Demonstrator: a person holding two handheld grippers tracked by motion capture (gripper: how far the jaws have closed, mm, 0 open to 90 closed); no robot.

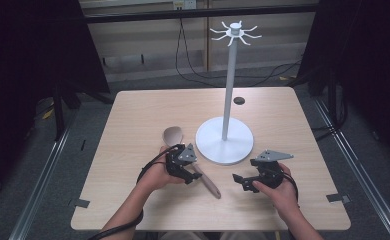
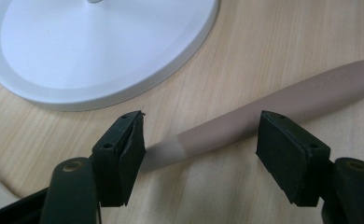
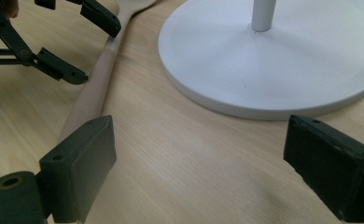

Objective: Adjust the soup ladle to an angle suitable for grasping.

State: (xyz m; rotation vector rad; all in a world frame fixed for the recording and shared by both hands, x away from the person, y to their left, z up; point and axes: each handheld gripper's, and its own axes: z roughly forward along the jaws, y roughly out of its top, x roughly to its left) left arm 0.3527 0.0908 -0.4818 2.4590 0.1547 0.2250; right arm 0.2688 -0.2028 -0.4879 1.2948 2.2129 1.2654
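A tan spoon lies on the wooden table, its bowl toward the far side and its handle running toward me. My left gripper is low over the handle. It is open, one pad on each side of the handle and neither touching it. My right gripper is open near the table's front, pointing left, with bare table between its pads. From the right gripper view, the left gripper straddles the spoon handle.
A white stand with hooks at its top rises from a round base just right of the spoon; the base lies close ahead of both grippers. A small dark hole sits at the table's far side.
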